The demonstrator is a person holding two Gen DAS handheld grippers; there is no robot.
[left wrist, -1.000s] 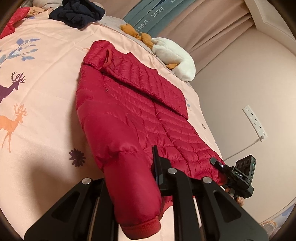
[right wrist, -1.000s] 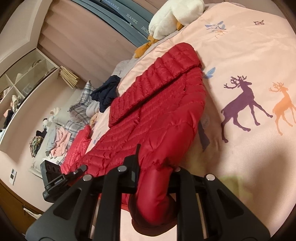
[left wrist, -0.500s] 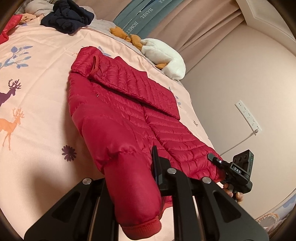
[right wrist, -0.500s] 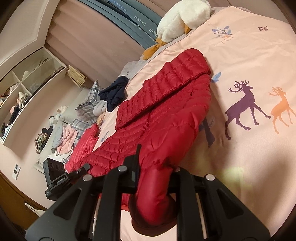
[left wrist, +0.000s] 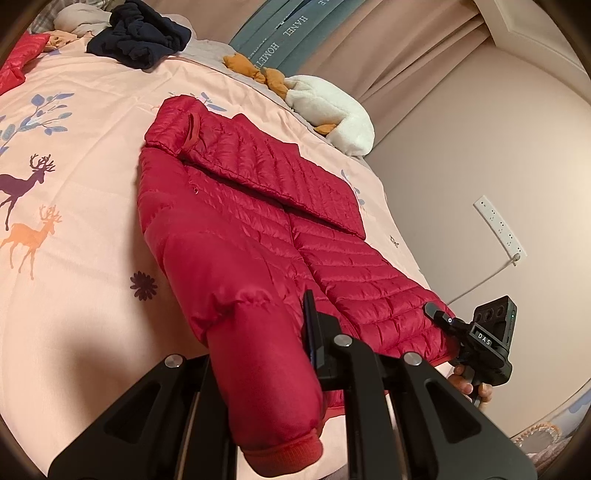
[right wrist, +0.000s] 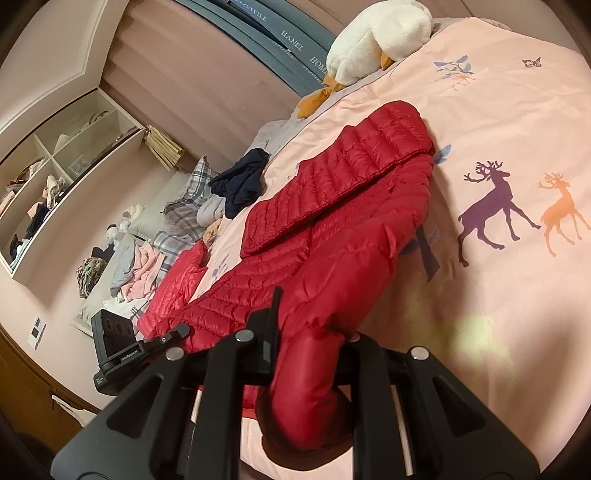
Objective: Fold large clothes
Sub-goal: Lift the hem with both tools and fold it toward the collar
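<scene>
Left wrist view: the red down jacket [left wrist: 236, 221] lies spread on the bed [left wrist: 74, 206], which carries a pink cover printed with deer. Its collar end points away from the camera and its near end is drawn up toward the lens. One sleeve is folded across the chest. The other sleeve runs between the fingers of the left tongs [left wrist: 266, 369], with its ribbed cuff hanging just past them toward the camera. Left tongs are nearly closed and clamp this sleeve. The right tongs [left wrist: 443, 325] show at the lower right of this view, at the jacket's near right corner, where the hem edge meets their tip. Part of a hand [left wrist: 471, 386] grips the handle beneath.

Right wrist view: the same jacket [right wrist: 351, 229] stretches away up the bed [right wrist: 517, 129]. A thick fold of red fabric passes between the right tongs [right wrist: 310, 362], which are nearly closed and pinch it; the fabric bulges below the jaws. The left tongs [right wrist: 173, 336] appear at lower left, at the jacket's other near corner.

Other items: a white plush duck [right wrist: 376, 33] near the head of the bed, a dark navy garment [left wrist: 140, 33] beyond the collar, a second red garment [right wrist: 177, 280] at the bed's far side, well apart from the jacket
</scene>
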